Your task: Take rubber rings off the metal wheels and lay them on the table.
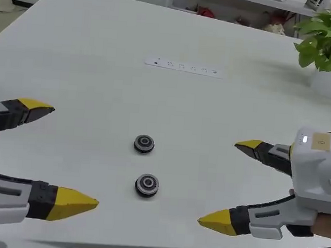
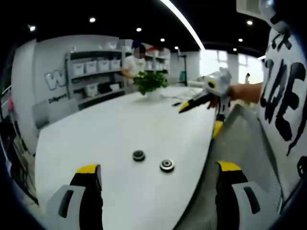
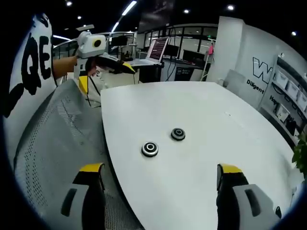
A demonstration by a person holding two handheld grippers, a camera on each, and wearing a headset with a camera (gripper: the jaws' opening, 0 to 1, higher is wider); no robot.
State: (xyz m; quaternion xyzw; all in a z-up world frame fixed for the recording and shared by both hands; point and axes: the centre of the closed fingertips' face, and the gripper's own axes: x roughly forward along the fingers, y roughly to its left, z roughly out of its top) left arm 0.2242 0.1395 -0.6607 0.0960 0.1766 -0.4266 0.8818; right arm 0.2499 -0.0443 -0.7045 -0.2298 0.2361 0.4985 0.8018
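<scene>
Lying flat on the bench [image 1: 102, 51] at lower centre frame, the near wheel [image 1: 147, 185] and far wheel [image 1: 144, 144] wear their rubber rings [image 1: 138, 185] (axles upright). The left gripper [image 1: 58, 155] and right gripper [image 1: 229, 182] flank them, fingers spread and empty, neither clearly nearer.

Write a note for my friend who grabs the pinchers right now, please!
Left gripper: open, empty, left of the wheels.
Right gripper: open, empty, right of them.
Far wheel and near wheel sit apart on the table between the grippers, dark rubber rings seemingly on both.
Done: nothing; no ring lies loose.
Left: pull both rings off, lay them on the table.
</scene>
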